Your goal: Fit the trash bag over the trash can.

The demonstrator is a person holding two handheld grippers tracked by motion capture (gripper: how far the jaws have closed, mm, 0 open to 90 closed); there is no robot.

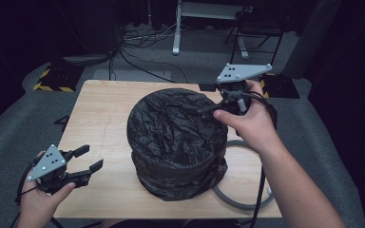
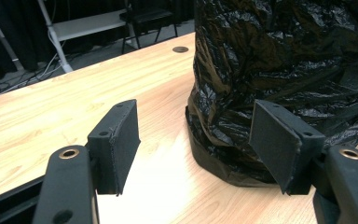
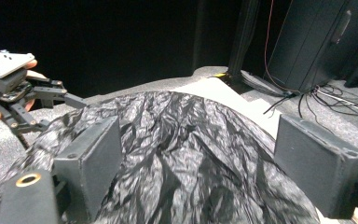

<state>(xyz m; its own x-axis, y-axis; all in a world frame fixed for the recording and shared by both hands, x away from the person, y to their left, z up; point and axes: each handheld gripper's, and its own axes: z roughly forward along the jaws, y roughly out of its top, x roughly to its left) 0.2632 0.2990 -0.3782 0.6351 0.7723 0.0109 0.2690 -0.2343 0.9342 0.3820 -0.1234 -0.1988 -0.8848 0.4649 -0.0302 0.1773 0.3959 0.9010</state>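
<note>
Here the black bag (image 1: 177,142) stands upright on the table (image 1: 100,114).

The round bin's crinkled black plastic bag (image 1: 178,137) looks glossy; the pale wooden table (image 1: 104,114) smooth, matt; the grey hose (image 1: 240,202) probably rubber.

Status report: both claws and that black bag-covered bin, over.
Left claw open, beside the bin's base. Right claw open above crinkled black plastic bag covering round bin. Grey hoop lies on table right of bin.

No text, label, brand or number can be read anywhere; the yellow-and-black striped floor markings (image 1: 52,80) beyond the desk carry no words.
</note>
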